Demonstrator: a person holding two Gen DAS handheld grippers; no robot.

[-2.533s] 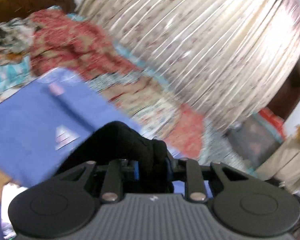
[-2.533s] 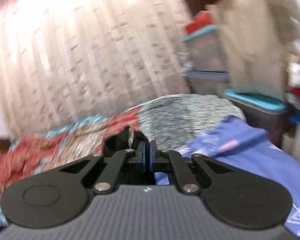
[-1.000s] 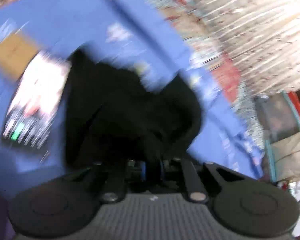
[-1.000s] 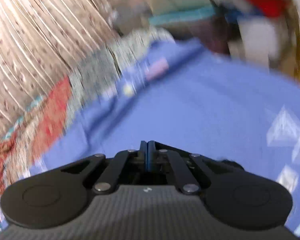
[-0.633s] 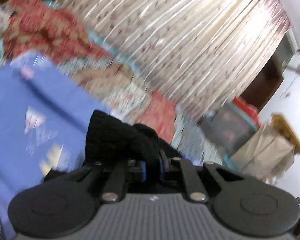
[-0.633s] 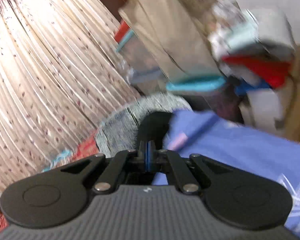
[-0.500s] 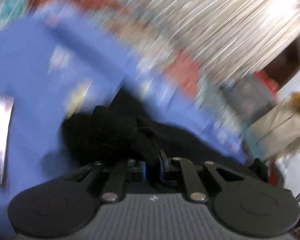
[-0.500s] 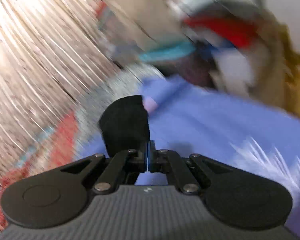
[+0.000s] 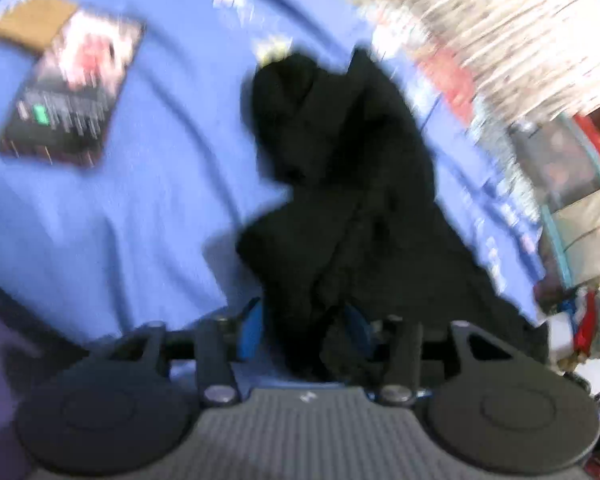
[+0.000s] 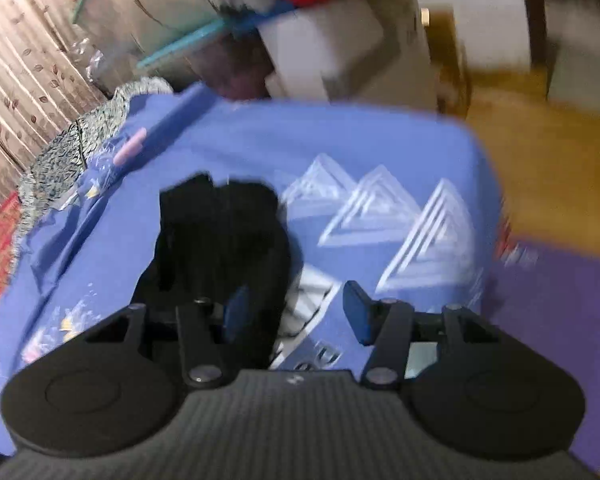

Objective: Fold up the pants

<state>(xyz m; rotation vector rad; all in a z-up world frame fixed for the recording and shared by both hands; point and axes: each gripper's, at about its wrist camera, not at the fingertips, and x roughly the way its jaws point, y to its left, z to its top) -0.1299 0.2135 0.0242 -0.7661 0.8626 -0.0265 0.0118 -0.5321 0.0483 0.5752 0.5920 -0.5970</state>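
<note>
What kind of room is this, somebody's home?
Most likely a bedroom at home: black pants lie on a blue bedsheet, a patterned curtain hangs behind it, and storage boxes are piled beside it.

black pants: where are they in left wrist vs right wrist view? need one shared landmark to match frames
Left wrist: black pants fill the centre, running from the upper middle down between the left gripper fingers, whose jaws are opening.
Right wrist: a bunched end lies left of centre, against the right gripper left finger; jaws opening.
Shared landmark: blue bedsheet.
</note>
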